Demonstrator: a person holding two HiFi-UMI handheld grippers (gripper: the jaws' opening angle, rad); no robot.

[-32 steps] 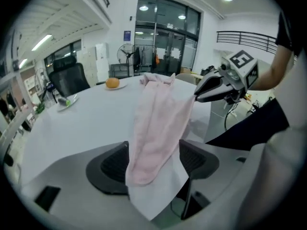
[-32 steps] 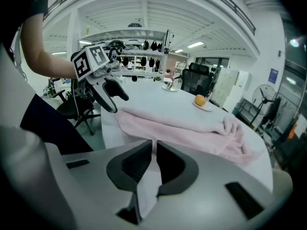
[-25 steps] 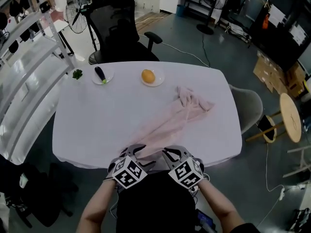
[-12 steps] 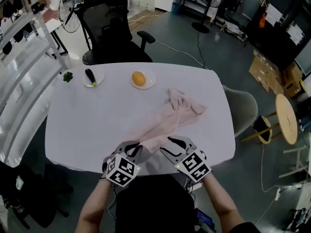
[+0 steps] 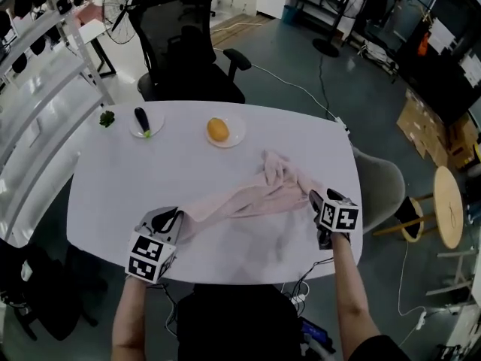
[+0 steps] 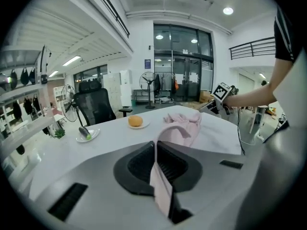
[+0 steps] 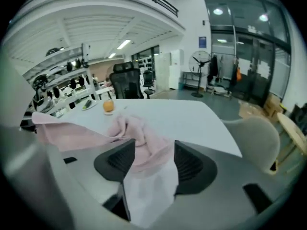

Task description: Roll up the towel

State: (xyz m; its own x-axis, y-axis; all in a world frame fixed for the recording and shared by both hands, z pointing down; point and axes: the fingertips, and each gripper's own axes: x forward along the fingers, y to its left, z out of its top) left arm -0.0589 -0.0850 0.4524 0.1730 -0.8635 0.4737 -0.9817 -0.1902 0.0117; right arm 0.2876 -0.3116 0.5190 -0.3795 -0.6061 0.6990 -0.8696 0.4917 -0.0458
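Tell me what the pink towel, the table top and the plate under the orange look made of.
The towel: soft thin cloth, matt; it drapes and bunches in folds. The table top: hard, smooth, white, faintly glossy, maybe laminate; it shows a soft sheen. The plate: white, smooth, ceramic or plastic; too small to tell.

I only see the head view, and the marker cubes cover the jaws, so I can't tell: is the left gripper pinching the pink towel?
Observer: Yes. In the left gripper view, the left gripper has its jaws shut on a thin edge of the towel.
Operator: And the right one?
Observer: The right gripper has its jaws apart and opening. The towel's bunched end shows between them, but they aren't squeezing it.
Operator: Is the towel flat by the left jaws?
Observer: No, it arches up out of them.
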